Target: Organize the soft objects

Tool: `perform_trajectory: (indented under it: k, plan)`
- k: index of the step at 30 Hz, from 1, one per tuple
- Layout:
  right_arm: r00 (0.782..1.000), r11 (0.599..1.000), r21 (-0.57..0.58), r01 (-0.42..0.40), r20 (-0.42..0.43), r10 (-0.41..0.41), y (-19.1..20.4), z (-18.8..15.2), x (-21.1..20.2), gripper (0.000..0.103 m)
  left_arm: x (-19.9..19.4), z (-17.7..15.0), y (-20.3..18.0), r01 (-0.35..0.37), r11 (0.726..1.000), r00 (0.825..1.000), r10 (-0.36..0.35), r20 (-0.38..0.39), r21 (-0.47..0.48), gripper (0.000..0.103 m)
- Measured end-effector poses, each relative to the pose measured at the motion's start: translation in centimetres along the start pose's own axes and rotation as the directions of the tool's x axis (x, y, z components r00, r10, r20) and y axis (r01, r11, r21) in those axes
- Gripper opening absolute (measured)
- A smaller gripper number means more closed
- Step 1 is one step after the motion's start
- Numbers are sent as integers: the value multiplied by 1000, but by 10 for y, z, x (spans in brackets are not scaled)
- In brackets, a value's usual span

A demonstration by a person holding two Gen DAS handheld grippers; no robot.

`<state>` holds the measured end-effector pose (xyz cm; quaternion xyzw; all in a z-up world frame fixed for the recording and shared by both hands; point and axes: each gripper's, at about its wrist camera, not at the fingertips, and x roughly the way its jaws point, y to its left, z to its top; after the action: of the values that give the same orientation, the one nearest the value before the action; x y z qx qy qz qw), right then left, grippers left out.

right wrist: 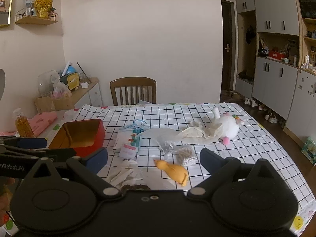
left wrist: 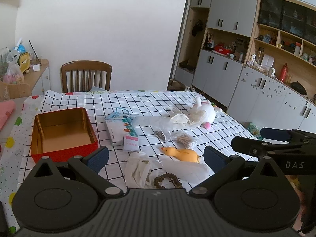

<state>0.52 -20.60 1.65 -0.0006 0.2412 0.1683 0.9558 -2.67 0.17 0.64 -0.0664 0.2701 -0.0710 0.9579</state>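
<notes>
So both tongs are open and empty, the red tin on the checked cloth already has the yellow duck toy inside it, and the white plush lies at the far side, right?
Not quite. The red tin is empty; the left wrist view shows its bare gold floor. The yellow duck toy lies on the checked cloth, apart from the tin. The rest holds: left tongs and right tongs are open and empty, and the white plush lies at the far side.

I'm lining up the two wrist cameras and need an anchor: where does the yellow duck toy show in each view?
Left wrist: the yellow duck toy lies low and right of centre, between the open fingers.
Right wrist: the duck lies low, near centre, beak pointing left.
Shared landmark: the red tin, open and left of the duck in both.
</notes>
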Motion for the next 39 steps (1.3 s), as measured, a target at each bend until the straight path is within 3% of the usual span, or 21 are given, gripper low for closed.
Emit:
perform_trajectory:
  k: [17,21,24,31,39]
  plan:
    - [994,998,-26,-61,-96,59,-13,-6,27,95,31,0,2,9,999,998,-11,-58,-34,103]
    - [985,996,-45,-82,-152,75,-23,-12,44,88,49,-2,6,12,998,994,-18,-108,-57,103]
    - [978,994,-61,-91,-194,77,-33,-18,58,83,62,-7,-1,-11,1000,991,8,-134,-24,103]
    - [939,981,-72,-183,-309,152,-49,-31,93,73,97,-31,-19,-8,998,975,21,-221,57,103]
    - [893,965,-74,-252,-403,202,-60,-40,127,65,128,-56,-34,-30,993,969,57,-240,115,103]
